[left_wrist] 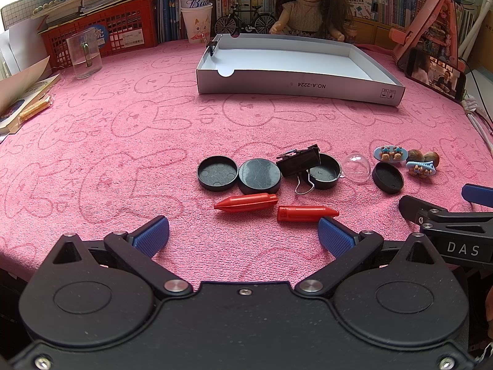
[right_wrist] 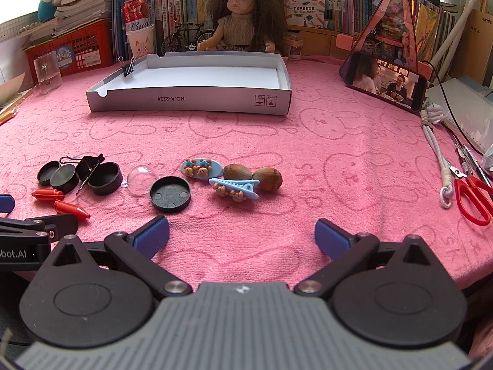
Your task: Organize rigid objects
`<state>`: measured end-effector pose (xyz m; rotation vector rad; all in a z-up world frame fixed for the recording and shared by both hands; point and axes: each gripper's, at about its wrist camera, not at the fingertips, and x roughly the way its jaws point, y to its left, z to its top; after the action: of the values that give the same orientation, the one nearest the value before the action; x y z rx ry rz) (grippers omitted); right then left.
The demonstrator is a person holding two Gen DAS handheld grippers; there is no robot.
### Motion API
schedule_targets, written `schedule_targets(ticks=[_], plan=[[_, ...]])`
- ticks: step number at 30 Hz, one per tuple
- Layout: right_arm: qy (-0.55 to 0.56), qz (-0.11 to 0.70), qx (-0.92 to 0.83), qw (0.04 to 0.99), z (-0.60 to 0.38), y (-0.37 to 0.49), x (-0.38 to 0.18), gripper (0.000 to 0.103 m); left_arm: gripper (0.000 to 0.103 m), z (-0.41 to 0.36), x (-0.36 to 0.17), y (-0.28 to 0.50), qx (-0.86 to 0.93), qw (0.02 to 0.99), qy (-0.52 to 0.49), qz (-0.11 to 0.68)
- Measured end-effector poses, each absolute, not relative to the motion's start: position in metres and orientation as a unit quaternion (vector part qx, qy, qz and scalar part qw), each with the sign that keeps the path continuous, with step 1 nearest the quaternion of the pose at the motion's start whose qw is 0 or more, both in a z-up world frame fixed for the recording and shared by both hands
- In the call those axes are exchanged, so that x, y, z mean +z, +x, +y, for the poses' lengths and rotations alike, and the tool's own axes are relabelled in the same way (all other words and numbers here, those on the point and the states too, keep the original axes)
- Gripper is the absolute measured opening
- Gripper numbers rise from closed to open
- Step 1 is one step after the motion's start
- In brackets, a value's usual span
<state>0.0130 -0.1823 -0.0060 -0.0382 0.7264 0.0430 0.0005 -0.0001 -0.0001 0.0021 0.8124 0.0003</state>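
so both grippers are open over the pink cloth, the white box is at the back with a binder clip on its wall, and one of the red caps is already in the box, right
Not quite: neither red cap is in the box. Both red caps lie on the pink cloth near the black lids, as the left wrist view shows. The rest holds: the left gripper and right gripper are open, and the white box sits at the back with a binder clip on its wall.

2 wrist views, low, near pink cloth (left_wrist: 123, 129), facing white box (left_wrist: 295, 89); shared: box, doll (right_wrist: 243, 18).
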Motion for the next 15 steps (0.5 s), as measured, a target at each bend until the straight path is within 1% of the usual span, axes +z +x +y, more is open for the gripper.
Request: schedule_targets(ticks=[15], plan=[[-0.019, 0.353, 0.021, 0.935, -0.1821, 0.0123, -0.0053, 0.103, 0.103, -0.0001, -0.0001, 0.0004, 0.0, 0.919, 0.001, 0.395]])
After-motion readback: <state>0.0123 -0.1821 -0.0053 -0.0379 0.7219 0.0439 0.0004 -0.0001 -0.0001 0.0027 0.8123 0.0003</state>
